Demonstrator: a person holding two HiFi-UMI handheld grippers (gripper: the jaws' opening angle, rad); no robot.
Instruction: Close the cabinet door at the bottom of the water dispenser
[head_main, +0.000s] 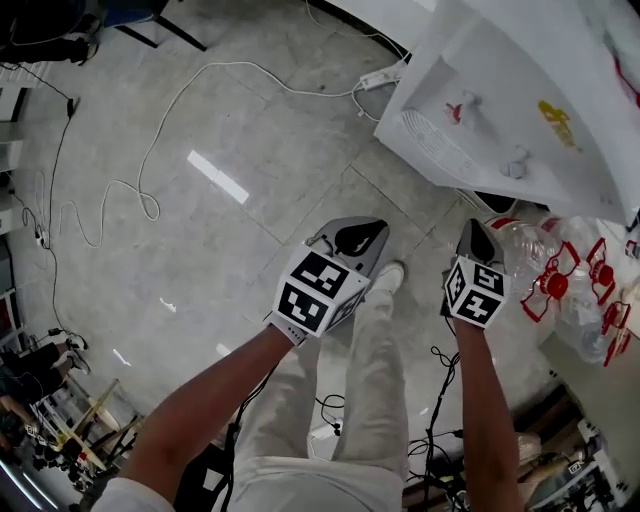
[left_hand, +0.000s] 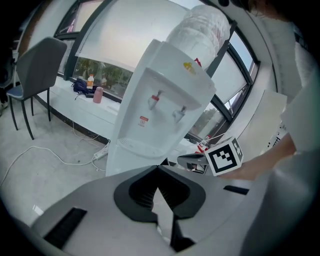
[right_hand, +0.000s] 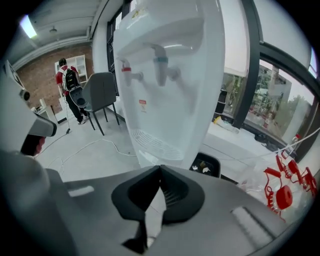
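wide tiled floor (head_main: 230, 250) left of water dispenser (head_main: 520, 90)

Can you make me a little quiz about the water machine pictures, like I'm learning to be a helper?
1. True or false: the right hand-held gripper is holding something.
2. How many taps are on the water dispenser?
3. Pick one: the long cable on the floor is A) white, B) red, C) green.

Key: 1. False, it is shut and empty. 2. Two. 3. A.
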